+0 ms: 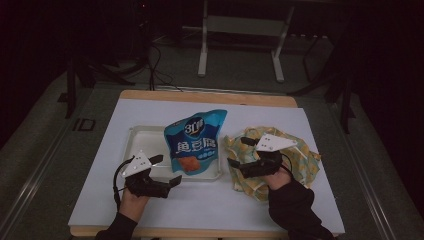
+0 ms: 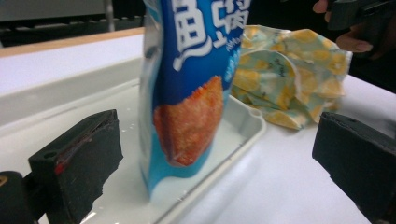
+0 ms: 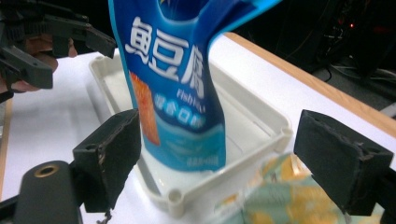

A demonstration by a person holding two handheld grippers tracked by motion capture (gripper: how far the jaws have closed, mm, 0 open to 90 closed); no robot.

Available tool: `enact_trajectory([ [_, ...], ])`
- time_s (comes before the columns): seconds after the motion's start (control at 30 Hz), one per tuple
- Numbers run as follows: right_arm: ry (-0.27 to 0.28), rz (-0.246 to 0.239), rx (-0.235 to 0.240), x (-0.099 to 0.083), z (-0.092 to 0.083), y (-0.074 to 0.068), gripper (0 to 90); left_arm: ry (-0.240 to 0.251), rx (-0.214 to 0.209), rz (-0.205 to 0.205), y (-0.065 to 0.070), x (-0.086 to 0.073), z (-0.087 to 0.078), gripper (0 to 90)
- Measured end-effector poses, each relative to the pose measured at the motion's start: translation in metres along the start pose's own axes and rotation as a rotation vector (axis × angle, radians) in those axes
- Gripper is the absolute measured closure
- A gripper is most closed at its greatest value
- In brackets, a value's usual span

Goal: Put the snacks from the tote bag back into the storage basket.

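Note:
A blue snack bag [image 1: 195,142] [image 2: 191,93] [image 3: 177,93] with white characters stands upright in a shallow white tray [image 1: 137,131] [image 2: 247,121] [image 3: 275,135]. Nothing holds the bag. My left gripper [image 1: 167,170] [image 2: 215,163] is open at the tray's near left corner and points at the bag's lower part. My right gripper [image 1: 239,152] [image 3: 224,154] is open at the tray's right side, above a crumpled yellow-patterned cloth [image 1: 300,160] [image 2: 289,74] [image 3: 280,200]. Both pairs of jaws stand wide apart, short of the bag.
The tray and cloth lie on a white board [image 1: 150,205] with a wooden edge [image 1: 210,96] at the far side. A white metal stand [image 1: 240,30] is on the dark floor behind the table.

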State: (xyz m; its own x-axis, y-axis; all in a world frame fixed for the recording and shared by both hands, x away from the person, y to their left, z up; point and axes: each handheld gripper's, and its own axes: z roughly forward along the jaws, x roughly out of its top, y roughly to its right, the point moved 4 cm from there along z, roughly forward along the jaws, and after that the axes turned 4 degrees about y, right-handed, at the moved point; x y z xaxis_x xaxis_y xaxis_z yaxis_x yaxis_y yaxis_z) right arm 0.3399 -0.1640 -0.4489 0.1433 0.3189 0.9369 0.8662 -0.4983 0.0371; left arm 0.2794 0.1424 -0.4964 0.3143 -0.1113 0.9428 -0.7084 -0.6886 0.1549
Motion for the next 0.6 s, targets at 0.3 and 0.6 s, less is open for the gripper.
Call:
enact_trajectory([
  [0.3, -0.006, 0.032, -0.025, -0.023, -0.021, 0.004, 14.9, -0.015, -0.059, 0.009, 0.015, -0.008, 0.006, 1.9],
  [0.6, -0.016, 0.04, -0.06, -0.044, -0.044, 0.003, 14.6, -0.014, -0.127, 0.03, 0.03, -0.01, 0.014, 1.9],
])
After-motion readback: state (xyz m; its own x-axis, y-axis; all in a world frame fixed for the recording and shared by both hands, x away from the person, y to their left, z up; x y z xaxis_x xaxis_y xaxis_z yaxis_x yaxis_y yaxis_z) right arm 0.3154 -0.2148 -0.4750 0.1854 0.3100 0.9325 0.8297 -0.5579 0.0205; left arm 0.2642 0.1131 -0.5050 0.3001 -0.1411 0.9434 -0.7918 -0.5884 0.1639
